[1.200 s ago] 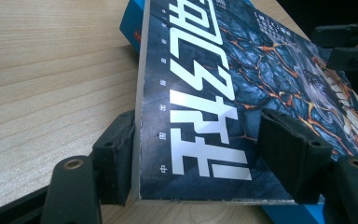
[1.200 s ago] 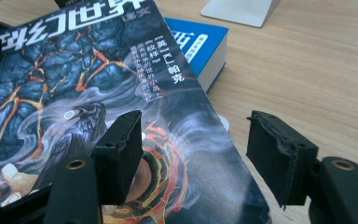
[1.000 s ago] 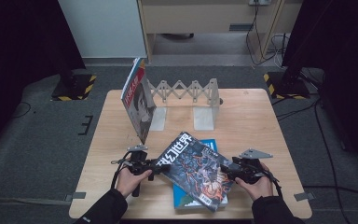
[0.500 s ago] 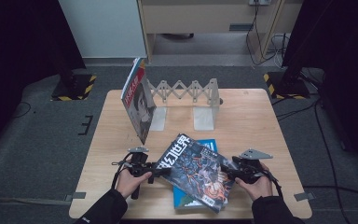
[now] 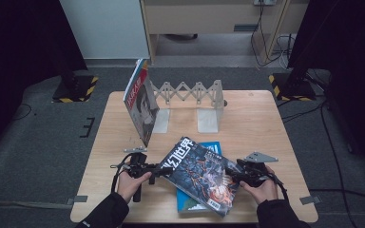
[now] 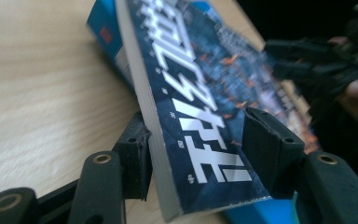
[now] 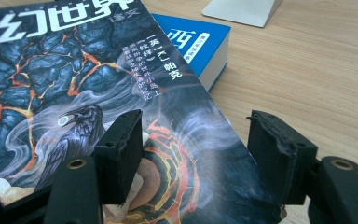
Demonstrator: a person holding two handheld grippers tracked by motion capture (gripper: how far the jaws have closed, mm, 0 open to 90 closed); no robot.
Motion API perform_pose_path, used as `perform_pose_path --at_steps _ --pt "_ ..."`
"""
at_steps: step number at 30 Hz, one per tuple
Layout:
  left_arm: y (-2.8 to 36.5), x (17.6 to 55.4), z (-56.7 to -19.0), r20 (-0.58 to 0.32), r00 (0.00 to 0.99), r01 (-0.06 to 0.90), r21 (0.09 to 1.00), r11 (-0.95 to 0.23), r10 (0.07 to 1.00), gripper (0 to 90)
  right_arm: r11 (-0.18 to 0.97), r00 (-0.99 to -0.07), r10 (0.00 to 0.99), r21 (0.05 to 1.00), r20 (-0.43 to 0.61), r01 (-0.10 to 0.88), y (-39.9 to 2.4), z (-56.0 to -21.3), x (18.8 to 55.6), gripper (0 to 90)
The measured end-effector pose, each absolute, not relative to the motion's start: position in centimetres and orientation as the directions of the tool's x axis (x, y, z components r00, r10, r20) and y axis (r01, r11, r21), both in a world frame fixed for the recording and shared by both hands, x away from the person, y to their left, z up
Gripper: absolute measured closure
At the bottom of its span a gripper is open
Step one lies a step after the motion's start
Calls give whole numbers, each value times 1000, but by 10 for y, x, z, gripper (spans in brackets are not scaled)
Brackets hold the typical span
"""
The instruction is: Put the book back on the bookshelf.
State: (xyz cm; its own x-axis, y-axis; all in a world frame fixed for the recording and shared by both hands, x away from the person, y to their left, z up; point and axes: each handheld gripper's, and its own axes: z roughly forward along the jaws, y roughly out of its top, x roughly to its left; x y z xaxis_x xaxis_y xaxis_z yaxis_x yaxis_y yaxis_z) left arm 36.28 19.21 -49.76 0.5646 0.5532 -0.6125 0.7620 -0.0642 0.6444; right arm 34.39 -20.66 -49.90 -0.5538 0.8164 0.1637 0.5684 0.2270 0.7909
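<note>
Table (image 5: pixel 266 118), rack (image 5: pixel 190 92) at back; dark book (image 5: pixel 202 173) lies askew on blue book (image 5: pixel 214 148) at front edge, left gripper (image 5: pixel 164 169) closing loosely round its spine, right gripper (image 5: pixel 233 176) half-open over its corner—both should pinch squarely before lifting.

The magazine (image 5: pixel 202 175) lies between my left gripper (image 5: pixel 164 169) and right gripper (image 5: pixel 233 176), on top of a book (image 5: pixel 212 148). Beyond them on the worktop (image 5: pixel 256 123) stands the rack (image 5: pixel 190 102), another magazine (image 5: pixel 140 107) leaning at its left end.
</note>
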Motion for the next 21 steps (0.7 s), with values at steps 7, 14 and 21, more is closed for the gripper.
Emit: perform_pose_path --at_steps 7,14,21 --pt "190 367 -496 -669 536 795 606 -41 516 440 217 -549 818 794 169 568 -207 -500 344 360" --pt "188 369 -497 -680 524 807 589 -42 513 490 216 -549 818 794 170 568 -207 -500 344 359" --pt "184 366 -488 -675 518 807 589 -40 526 614 220 -551 818 797 163 562 -207 -500 344 355"
